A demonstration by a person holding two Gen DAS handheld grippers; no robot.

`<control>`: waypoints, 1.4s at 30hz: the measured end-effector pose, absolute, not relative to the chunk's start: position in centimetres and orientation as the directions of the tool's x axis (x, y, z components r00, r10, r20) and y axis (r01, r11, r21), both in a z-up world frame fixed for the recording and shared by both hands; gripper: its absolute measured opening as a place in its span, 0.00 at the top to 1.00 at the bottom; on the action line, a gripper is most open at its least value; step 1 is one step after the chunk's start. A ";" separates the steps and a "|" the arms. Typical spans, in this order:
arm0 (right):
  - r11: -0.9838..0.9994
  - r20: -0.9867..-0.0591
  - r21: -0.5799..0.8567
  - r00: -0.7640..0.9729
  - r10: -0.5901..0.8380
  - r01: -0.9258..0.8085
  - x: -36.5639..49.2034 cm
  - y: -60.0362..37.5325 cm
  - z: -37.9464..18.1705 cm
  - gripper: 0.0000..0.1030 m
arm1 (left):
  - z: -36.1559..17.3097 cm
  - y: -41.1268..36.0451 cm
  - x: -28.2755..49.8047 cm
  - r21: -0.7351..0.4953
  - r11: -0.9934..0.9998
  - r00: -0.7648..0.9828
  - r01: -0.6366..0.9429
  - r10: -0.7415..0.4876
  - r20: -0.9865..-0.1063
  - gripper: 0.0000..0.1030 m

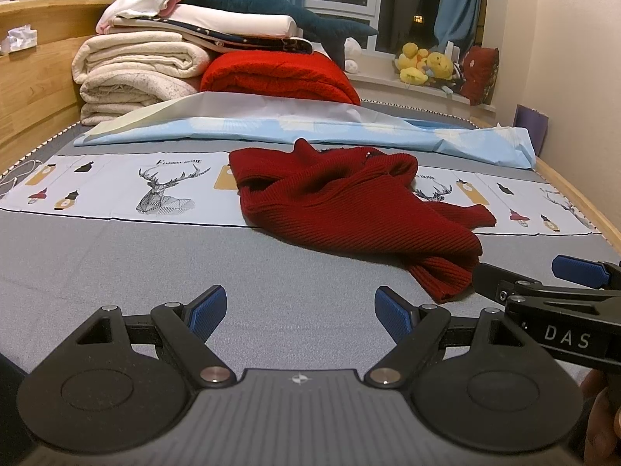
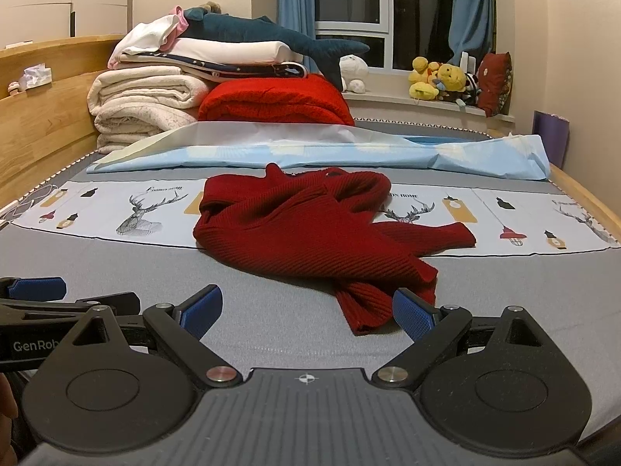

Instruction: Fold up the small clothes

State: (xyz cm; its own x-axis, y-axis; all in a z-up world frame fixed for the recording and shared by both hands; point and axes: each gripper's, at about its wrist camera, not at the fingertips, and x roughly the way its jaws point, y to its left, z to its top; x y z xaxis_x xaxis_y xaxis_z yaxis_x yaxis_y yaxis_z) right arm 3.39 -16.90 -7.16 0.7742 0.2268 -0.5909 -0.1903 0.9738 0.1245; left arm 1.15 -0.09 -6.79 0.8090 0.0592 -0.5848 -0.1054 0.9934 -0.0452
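A crumpled dark red ribbed knit sweater (image 1: 349, 209) lies on the grey mattress (image 1: 116, 272), half over a pale deer-print cloth strip (image 1: 128, 190); its bunched folds hide its neckline and far side. Its long axis runs from the strip diagonally toward the cameras, one sleeve cuff nearest. The left gripper (image 1: 299, 314) and right gripper (image 2: 306, 312) sit just short of the sweater, fingers spread wide, holding nothing.
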 end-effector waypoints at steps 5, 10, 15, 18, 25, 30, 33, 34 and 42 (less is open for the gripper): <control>0.974 -0.591 0.125 0.774 0.227 -0.190 3.4 -16.9 -7.3 0.08 | -6.8 -0.1 1.2 -0.045 0.993 0.809 -0.105 0.059 -0.584 0.15; 0.974 -0.593 0.124 0.773 0.226 -0.190 3.4 -16.9 -7.2 0.08 | -6.8 -0.1 1.2 -0.045 0.993 0.810 -0.105 0.059 -0.584 0.15; 0.974 -0.594 0.125 0.772 0.226 -0.189 3.5 -16.9 -7.3 0.08 | -6.8 -0.1 1.1 -0.047 0.994 0.814 -0.101 0.055 -0.578 0.15; 0.973 -0.598 0.140 0.768 0.230 -0.183 3.6 -17.2 -7.4 0.08 | -6.8 0.0 1.0 -0.040 0.995 0.828 -0.094 0.056 -0.557 0.17; 0.971 -0.536 0.211 0.818 0.210 -0.111 6.5 -21.8 -4.7 0.14 | -7.3 0.4 1.6 -0.023 0.996 0.825 -0.087 0.059 -0.562 0.51; 0.980 -0.481 0.156 0.857 0.184 -0.123 10.7 -25.8 -4.0 0.50 | -7.5 1.0 4.3 -0.064 0.996 0.789 -0.054 0.003 -0.614 0.76; 0.981 -0.512 0.167 0.842 0.170 -0.097 13.1 -27.6 -6.1 0.73 | -7.3 1.1 6.6 -0.060 0.998 0.783 -0.028 -0.016 -0.622 0.83; 0.978 -0.529 0.190 0.831 0.173 -0.082 13.5 -28.2 -7.0 0.74 | -7.2 1.1 7.8 -0.053 0.998 0.783 -0.017 -0.019 -0.622 0.84; 0.965 -0.602 0.239 0.763 0.235 -0.108 15.5 -28.8 -8.5 0.72 | -8.7 0.6 21.3 -0.039 0.999 0.761 0.009 -0.032 -0.648 0.83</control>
State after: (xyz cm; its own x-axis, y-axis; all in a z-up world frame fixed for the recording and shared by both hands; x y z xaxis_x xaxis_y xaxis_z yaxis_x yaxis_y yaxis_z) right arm 15.51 -28.79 -8.54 0.7629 0.2345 -0.6024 -0.1080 0.9650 0.2389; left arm 21.30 0.64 -8.70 0.7608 -0.0315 -0.6482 0.0086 0.9992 -0.0385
